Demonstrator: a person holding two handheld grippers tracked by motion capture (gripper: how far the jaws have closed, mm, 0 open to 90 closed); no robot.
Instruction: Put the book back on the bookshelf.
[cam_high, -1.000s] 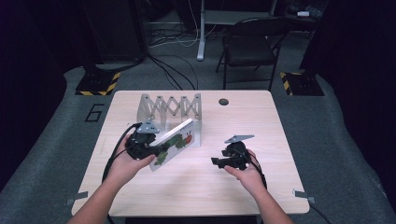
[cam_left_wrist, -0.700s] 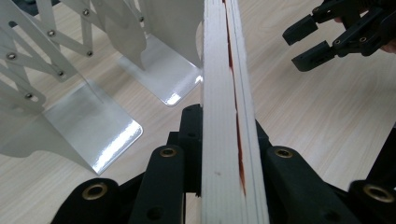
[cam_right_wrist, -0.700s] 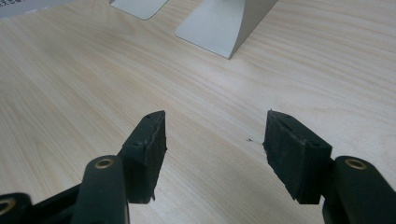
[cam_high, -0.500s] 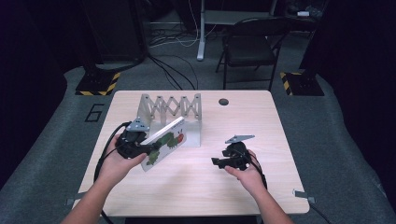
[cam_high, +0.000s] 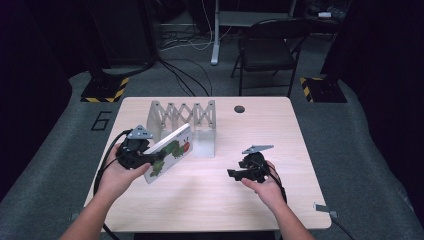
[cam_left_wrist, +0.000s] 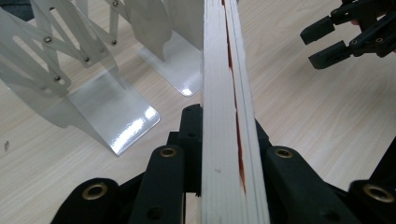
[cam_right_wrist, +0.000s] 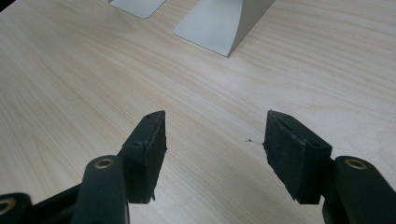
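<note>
We hold a picture book (cam_high: 170, 151) in our left claw (cam_high: 150, 160), whose jaws pinch it by its lower edge, tilted, just in front of the folding metal rack (cam_high: 185, 117) on the surface (cam_high: 210, 200). We judge the job about halfway: the book is lifted and near the rack, but not yet stood in any slot. Our right claw (cam_high: 235, 173) hangs spread and empty, well apart from the book.

The left gripper view looks along the book's page edges (cam_left_wrist: 229, 93) and shows the rack's shiny feet (cam_left_wrist: 116, 116) close beside it. The high view alone gives the painted cover and the whole rack.
</note>
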